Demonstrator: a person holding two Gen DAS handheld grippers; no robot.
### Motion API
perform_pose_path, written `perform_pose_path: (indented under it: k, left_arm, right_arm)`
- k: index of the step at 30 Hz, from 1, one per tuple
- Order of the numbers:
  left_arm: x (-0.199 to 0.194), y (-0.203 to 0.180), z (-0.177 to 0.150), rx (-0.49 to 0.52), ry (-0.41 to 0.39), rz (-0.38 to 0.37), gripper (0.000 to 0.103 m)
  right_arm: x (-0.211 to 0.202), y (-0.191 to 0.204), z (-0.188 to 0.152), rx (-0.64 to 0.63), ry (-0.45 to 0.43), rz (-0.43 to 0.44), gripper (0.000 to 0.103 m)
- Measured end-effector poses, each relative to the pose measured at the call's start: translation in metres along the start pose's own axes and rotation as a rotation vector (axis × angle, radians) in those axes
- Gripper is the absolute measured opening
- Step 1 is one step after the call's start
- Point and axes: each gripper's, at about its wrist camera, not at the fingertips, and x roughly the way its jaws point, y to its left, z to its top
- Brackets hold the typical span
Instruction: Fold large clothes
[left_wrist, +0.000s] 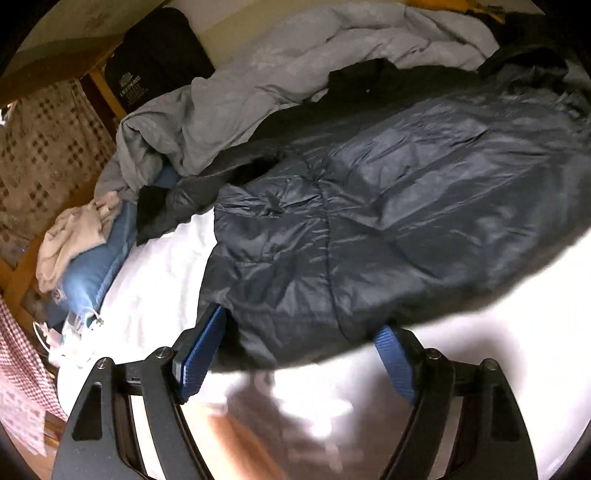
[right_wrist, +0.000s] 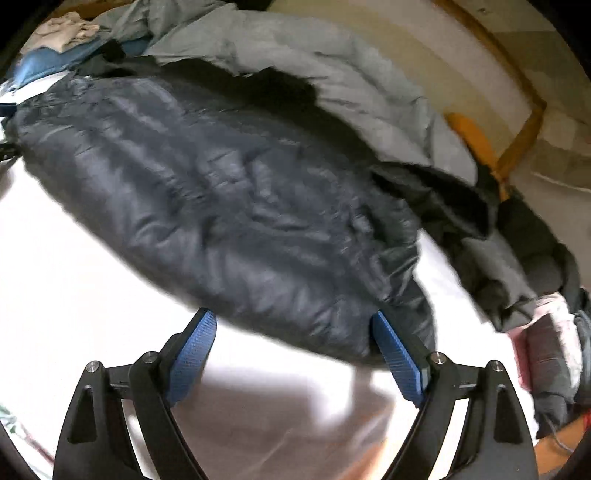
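Jacket (left_wrist: 388, 206) hem between spread fingers (left_wrist: 201, 347)

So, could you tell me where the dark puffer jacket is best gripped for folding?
Probably the puffer jacket's near hem, from the bed's front edge. It lies flat on the white sheet, its hem between the open fingers of both the left gripper and right gripper.

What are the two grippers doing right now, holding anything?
Left gripper: open, at the near edge of the jacket, gripping nothing.
Right gripper: open, at the jacket's edge, gripping nothing.
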Motion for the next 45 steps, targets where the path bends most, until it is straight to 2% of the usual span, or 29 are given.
perform_pose_path:
  k: [2, 4, 5, 6, 7, 8, 9, 10, 12, 16, 18, 21, 26, 28, 32, 34, 36, 40, 42, 45]
  left_arm:
    - [0.010, -0.001, 0.004, -0.004, -0.018, 0.026, 0.080]
    - [0.017, 0.002, 0.009, -0.018, -0.027, 0.037, 0.078]
    - [0.020, 0.005, 0.010, -0.033, -0.026, 0.026, 0.069]
    - [0.021, 0.007, 0.009, -0.043, -0.023, 0.013, 0.047]
    - [0.020, 0.007, 0.009, -0.042, -0.013, 0.015, 0.032]
    - [0.020, 0.006, 0.009, -0.023, 0.004, 0.044, 0.011]
    - [0.017, 0.005, 0.008, -0.006, 0.018, 0.035, 0.009]
    - [0.010, 0.007, 0.006, -0.007, 0.030, 0.007, 0.008]
    - [-0.011, 0.015, 0.000, -0.045, 0.030, -0.026, 0.007]
    - [-0.062, 0.036, -0.017, -0.113, 0.020, -0.089, 0.007]
    - [-0.083, 0.041, -0.030, -0.090, 0.035, -0.102, 0.009]
    - [-0.097, 0.041, -0.036, -0.050, 0.062, -0.119, 0.014]
    - [-0.105, 0.051, -0.025, -0.097, 0.048, -0.148, 0.016]
    - [-0.104, 0.057, -0.015, -0.124, 0.036, -0.154, 0.017]
    - [-0.091, 0.068, 0.014, -0.126, 0.010, -0.164, 0.024]
    - [-0.072, 0.078, 0.038, -0.127, 0.020, -0.180, 0.026]
    - [-0.050, 0.086, 0.061, -0.141, 0.034, -0.212, 0.031]
    - [0.001, 0.094, 0.093, -0.157, 0.095, -0.258, 0.033]
    - [0.025, 0.093, 0.100, -0.169, 0.134, -0.273, 0.033]
    - [0.058, 0.086, 0.104, -0.172, 0.183, -0.272, 0.033]
  right_arm:
    - [0.006, -0.005, 0.005, 0.004, -0.020, -0.083, 0.087]
    - [0.016, -0.010, 0.009, 0.018, -0.003, -0.104, 0.087]
    - [0.021, -0.014, 0.010, 0.027, 0.011, -0.096, 0.086]
    - [0.023, -0.016, 0.009, 0.037, 0.018, -0.080, 0.072]
    - [0.025, -0.019, 0.009, 0.048, 0.025, -0.048, 0.050]
    - [0.025, -0.020, 0.009, 0.062, 0.038, -0.011, 0.042]
    - [0.024, -0.023, 0.008, 0.082, 0.043, 0.009, 0.027]
    - [0.021, -0.025, 0.007, 0.097, 0.041, 0.020, 0.020]
    - [0.007, -0.032, 0.002, 0.141, 0.034, 0.050, 0.016]
    - [-0.050, -0.046, -0.021, 0.237, -0.002, 0.141, 0.014]
    - [-0.071, -0.044, -0.038, 0.241, 0.016, 0.189, 0.015]
    - [-0.081, -0.044, -0.052, 0.246, 0.070, 0.244, 0.015]
    - [-0.085, -0.071, -0.038, 0.311, 0.056, 0.285, 0.017]
    - [-0.087, -0.080, -0.026, 0.319, 0.036, 0.283, 0.022]
    - [-0.076, -0.089, 0.007, 0.267, 0.019, 0.245, 0.032]
    - [-0.063, -0.096, 0.025, 0.263, 0.023, 0.236, 0.047]
    - [-0.041, -0.108, 0.045, 0.278, 0.037, 0.264, 0.048]
    - [0.009, -0.132, 0.069, 0.381, 0.101, 0.371, 0.049]
    - [0.034, -0.140, 0.075, 0.426, 0.127, 0.406, 0.049]
    - [0.063, -0.140, 0.081, 0.447, 0.148, 0.412, 0.049]
